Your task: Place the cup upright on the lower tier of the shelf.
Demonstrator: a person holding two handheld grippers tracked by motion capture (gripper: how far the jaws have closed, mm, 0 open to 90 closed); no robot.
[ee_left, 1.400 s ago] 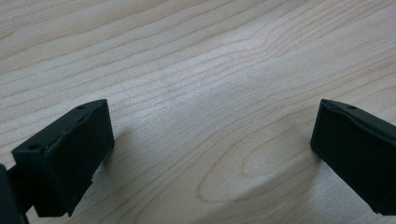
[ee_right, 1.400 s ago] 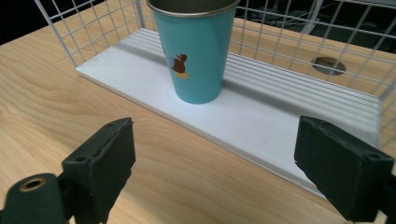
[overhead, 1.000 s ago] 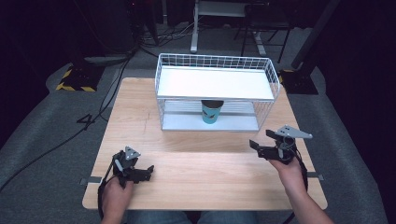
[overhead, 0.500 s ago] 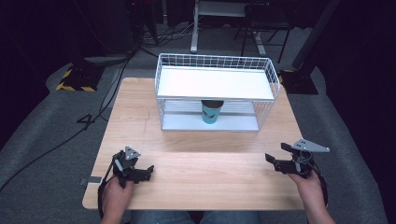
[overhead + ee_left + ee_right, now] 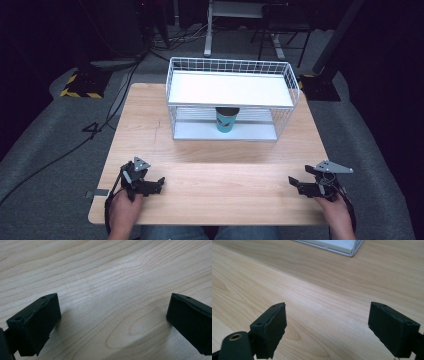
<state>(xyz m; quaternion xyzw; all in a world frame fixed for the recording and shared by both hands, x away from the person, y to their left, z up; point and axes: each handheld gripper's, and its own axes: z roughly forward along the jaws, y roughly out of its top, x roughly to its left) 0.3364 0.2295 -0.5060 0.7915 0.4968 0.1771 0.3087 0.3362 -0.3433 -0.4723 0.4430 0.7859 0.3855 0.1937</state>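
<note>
Your left gripper (image 5: 156, 183): jaws wide apart, nothing between, low over bare wooden table (image 5: 235, 190) near its front-left corner. Your right gripper (image 5: 296, 184): jaws likewise wide apart, empty, near front-right edge. White wire rack (image 5: 231, 89) stands well ahead of both, between them. Teal cup (image 5: 226, 119) upright on rack's lower shelf, under top shelf. Rack corner (image 5: 352, 247) ahead of right jaws.

A white wire rack (image 5: 231, 95) stands at twelve o'clock on the wooden tabletop (image 5: 215, 175). A teal cup (image 5: 226, 120) sits upright on its lower shelf, under the white upper shelf.
</note>
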